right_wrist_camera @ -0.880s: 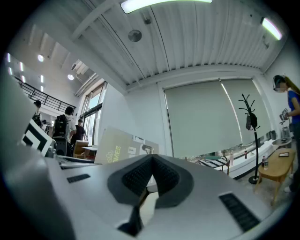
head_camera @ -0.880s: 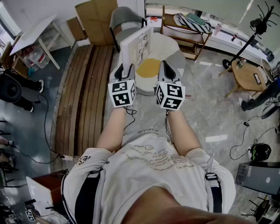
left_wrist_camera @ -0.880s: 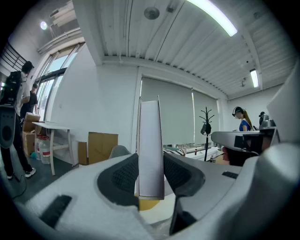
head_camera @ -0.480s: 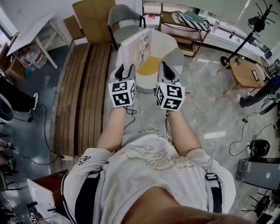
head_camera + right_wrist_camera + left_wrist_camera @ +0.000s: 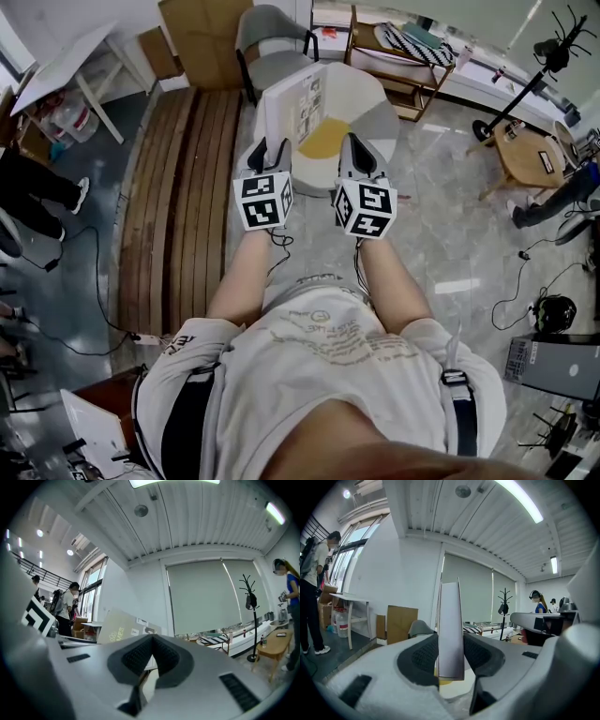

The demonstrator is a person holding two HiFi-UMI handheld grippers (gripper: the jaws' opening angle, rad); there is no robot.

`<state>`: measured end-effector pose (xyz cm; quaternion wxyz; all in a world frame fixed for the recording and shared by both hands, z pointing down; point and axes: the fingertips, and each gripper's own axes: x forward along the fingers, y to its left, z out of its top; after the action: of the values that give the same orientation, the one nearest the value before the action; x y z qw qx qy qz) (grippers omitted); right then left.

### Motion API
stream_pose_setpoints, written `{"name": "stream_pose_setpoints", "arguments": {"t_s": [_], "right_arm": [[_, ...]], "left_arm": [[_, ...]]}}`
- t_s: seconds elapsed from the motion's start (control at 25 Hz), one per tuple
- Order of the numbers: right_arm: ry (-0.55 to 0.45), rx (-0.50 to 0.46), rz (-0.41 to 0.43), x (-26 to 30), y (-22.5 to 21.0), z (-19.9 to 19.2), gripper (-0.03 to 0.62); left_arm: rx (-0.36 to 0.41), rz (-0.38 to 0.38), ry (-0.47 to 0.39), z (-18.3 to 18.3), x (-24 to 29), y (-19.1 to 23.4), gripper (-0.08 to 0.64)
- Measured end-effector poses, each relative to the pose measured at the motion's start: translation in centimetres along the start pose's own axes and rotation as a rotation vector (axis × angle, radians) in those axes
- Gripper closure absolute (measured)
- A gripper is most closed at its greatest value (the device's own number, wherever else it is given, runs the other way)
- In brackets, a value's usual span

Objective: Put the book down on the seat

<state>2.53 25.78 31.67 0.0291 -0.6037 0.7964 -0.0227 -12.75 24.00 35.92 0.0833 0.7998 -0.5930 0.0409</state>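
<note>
My left gripper is shut on the lower edge of a white book, which it holds upright with the printed cover facing right. In the left gripper view the book stands edge-on between the dark pads of the left gripper. Just beyond it is a round seat with white, yellow and grey patches, low on the floor. My right gripper hovers beside the book, over the seat's near side, shut and holding nothing. In the right gripper view the book is left of the right gripper.
Long wooden planks lie on the floor to the left. A grey chair stands behind the round seat, a wooden shelf to the back right. A small round table is at the right. A person stands at the far left.
Both grippers and the book have stayed nearly where they were. The person at the left edge has shifted position.
</note>
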Motion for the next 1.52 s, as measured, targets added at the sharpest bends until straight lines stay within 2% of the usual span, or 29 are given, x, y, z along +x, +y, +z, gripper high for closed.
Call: {"name": "stream_pose_setpoints", "arguments": {"t_s": [0.2,0.4,0.72,0.96,1.24,1.52], "right_arm": [[0.020,-0.013,-0.023,1.0,2.7,-0.6,0.566],[0.021,-0.040,-0.018,1.1,5.3,-1.1,0.565],[0.019,-0.044,-0.012,2.6,5.9,-1.1,0.566],[0.012,-0.030,0.007,5.2,4.7,-1.5,0.566],[-0.002,-0.020,0.010,10.5,1.6,-1.9,0.566],[-0.002,0.008,-0.035,15.4,-3.0,-2.8,0.566]], "left_arm": [[0.030,-0.023,0.013,0.0,-0.3,2.6,0.383],[0.026,-0.034,0.007,-0.2,-0.9,4.6,0.383],[0.023,-0.019,-0.006,0.3,-0.5,6.6,0.383],[0.041,-0.004,0.001,0.5,2.0,7.2,0.383],[0.064,0.002,-0.005,1.6,7.9,7.4,0.383],[0.091,-0.016,0.023,2.3,14.6,6.6,0.383]]}}
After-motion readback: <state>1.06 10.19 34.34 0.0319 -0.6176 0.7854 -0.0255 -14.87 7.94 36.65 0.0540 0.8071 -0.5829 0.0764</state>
